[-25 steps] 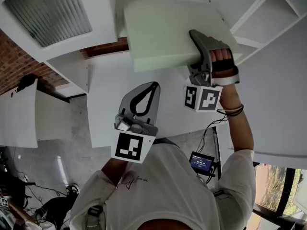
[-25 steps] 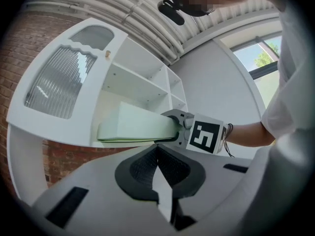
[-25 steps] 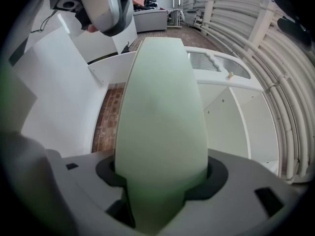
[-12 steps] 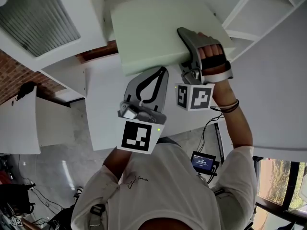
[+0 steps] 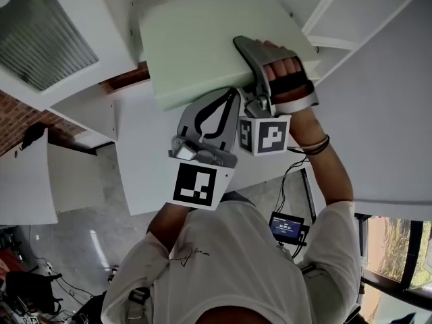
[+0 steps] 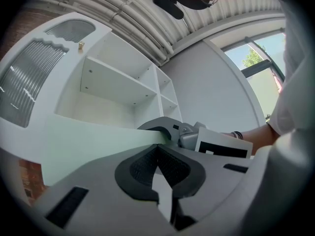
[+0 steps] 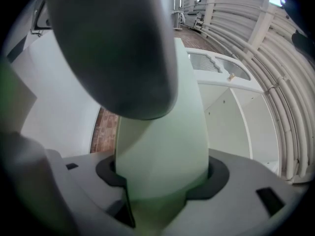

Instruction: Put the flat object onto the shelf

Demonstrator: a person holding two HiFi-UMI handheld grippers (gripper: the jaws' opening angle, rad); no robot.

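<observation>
The flat object is a pale green board (image 5: 196, 46), held up in front of the white shelf unit (image 5: 351, 19). My right gripper (image 5: 243, 49) is shut on the board's near right edge, one jaw lying over its face. In the right gripper view the board (image 7: 162, 132) runs out from between the jaws toward the shelf compartments (image 7: 231, 117). My left gripper (image 5: 231, 94) is shut with nothing in it, its tip right at the board's near edge, beside the right gripper. The left gripper view shows the board's edge (image 6: 93, 144) just past the closed tips (image 6: 158, 149).
A cabinet door with ribbed glass (image 5: 40, 39) stands at the left of the shelf unit. Brick wall (image 5: 20, 106) shows behind it. A small device with a lit screen (image 5: 283, 227) hangs on cables by the person's right arm. Open shelf compartments (image 6: 118, 82) lie beyond the board.
The board and right gripper have shifted left and farther toward the shelf. The left gripper has risen from below up to the board's near edge, staying shut.
</observation>
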